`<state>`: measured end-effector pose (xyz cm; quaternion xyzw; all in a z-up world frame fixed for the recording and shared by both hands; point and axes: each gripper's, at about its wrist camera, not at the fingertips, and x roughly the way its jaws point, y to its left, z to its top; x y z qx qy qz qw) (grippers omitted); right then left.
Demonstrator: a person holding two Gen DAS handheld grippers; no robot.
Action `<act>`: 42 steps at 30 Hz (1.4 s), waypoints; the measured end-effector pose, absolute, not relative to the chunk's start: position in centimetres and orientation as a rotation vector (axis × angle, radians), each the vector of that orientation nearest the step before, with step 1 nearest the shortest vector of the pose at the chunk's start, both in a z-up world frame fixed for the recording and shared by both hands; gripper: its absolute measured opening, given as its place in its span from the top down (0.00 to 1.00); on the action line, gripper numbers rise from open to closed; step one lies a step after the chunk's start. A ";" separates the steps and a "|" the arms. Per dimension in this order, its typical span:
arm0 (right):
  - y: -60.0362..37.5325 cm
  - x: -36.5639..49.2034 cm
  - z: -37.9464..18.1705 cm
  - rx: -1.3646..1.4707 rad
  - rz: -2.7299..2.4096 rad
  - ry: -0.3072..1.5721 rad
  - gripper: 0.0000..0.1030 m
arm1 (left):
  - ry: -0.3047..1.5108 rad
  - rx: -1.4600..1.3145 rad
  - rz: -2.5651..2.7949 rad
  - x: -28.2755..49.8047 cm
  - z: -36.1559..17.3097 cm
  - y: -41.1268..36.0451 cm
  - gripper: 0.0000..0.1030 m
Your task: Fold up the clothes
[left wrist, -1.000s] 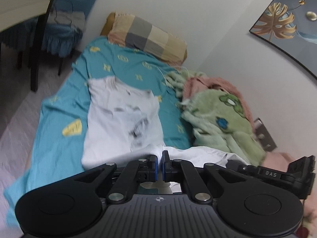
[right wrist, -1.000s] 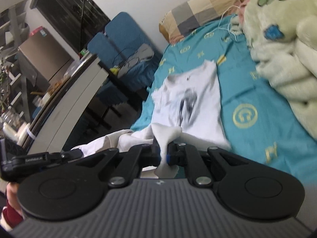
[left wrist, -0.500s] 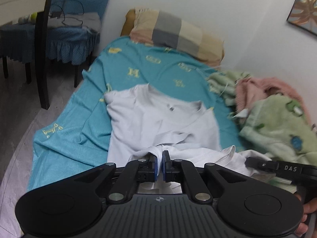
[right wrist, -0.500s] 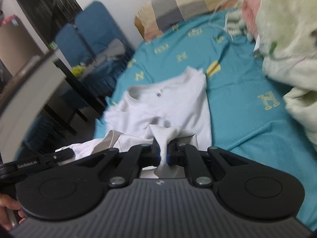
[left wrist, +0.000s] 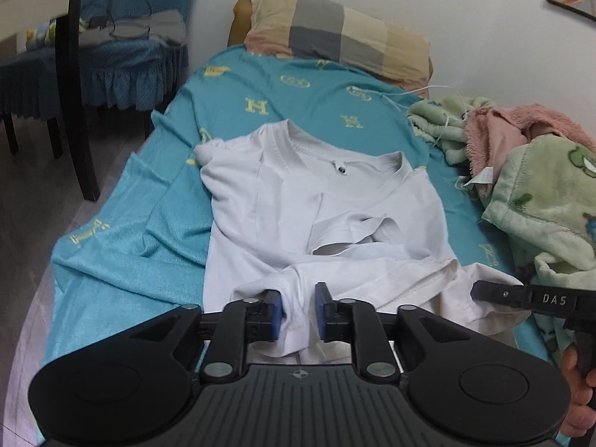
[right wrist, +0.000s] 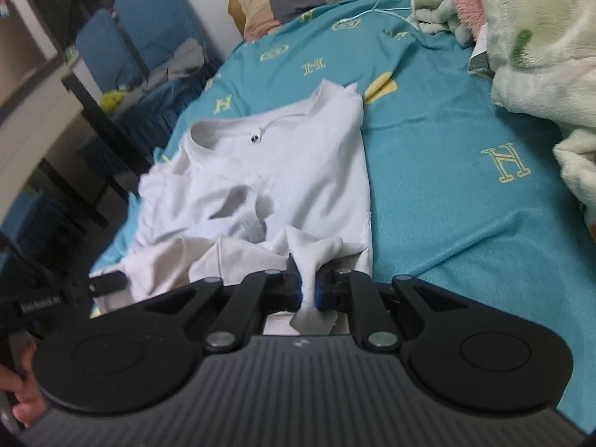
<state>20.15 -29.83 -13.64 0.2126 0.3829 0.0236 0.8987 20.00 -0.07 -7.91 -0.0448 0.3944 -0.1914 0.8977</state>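
Note:
A white T-shirt [left wrist: 298, 193] lies on the teal bedsheet [left wrist: 141, 246], collar toward the pillow, its lower part folded up over the body. My left gripper [left wrist: 298, 313] is low over the near hem with jaws parted; cloth bunches loosely between the blue pads. In the right wrist view the same T-shirt [right wrist: 283, 164] shows, and my right gripper [right wrist: 305, 290] is nearly shut, pinching a peak of white hem. The right gripper's tip also shows in the left wrist view [left wrist: 521, 296] at the shirt's right edge.
A checked pillow [left wrist: 335, 33] lies at the head of the bed. A pile of green and pink blankets [left wrist: 529, 171] fills the right side. A blue skirted chair [left wrist: 93, 63] and dark table leg [left wrist: 74, 89] stand left of the bed. A white cable [right wrist: 387, 3] trails near the pillow.
Both grippers carried the shirt's hem forward and down toward the collar, laying the fold on the bed. The left jaws, shut before, have now parted; the right jaws have loosened slightly.

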 end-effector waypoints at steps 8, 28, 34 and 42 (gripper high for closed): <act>-29.6 13.6 -8.0 0.427 0.041 0.635 0.47 | 0.659 -0.038 -0.424 12.8 -2.4 -0.5 0.32; -25.9 2.8 -4.6 0.252 0.045 0.467 0.28 | 0.518 0.077 -0.427 1.1 0.1 0.0 0.00; -26.1 3.1 -5.0 0.246 0.038 0.472 0.28 | 0.530 0.060 -0.414 1.7 -0.2 0.4 0.00; -25.9 3.2 -5.2 0.235 0.039 0.481 0.28 | 0.558 0.046 -0.420 2.2 -0.4 0.6 0.00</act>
